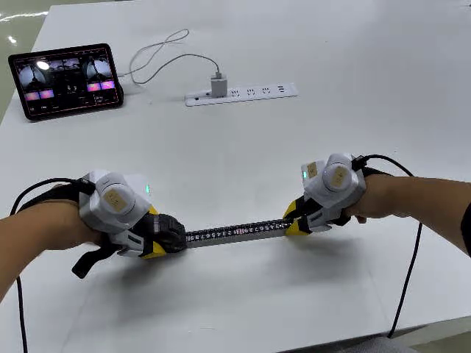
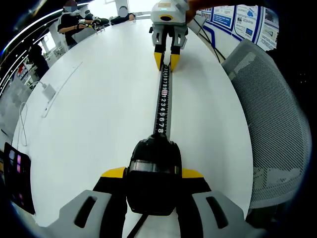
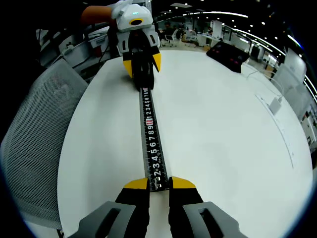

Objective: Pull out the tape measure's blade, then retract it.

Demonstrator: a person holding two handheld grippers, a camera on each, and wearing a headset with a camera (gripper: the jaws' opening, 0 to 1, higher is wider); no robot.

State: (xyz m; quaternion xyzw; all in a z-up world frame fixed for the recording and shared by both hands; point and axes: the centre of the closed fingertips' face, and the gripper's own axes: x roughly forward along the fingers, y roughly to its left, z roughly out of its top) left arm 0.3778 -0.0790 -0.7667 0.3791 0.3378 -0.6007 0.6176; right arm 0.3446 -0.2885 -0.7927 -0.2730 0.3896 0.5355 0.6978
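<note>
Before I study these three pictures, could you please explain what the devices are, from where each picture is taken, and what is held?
No robot: a person holds a two-jaw gripper in each hand. The head view comes from a headset camera; each round view comes from a camera on one gripper. The left gripper clamps the black tape measure case; the right gripper pinches the end of its pulled-out blade. On the white table lie a tablet and a power strip.

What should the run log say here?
blade extended | left gripper shut on tape measure case | right gripper shut on blade tip | retraction not yet done
</note>
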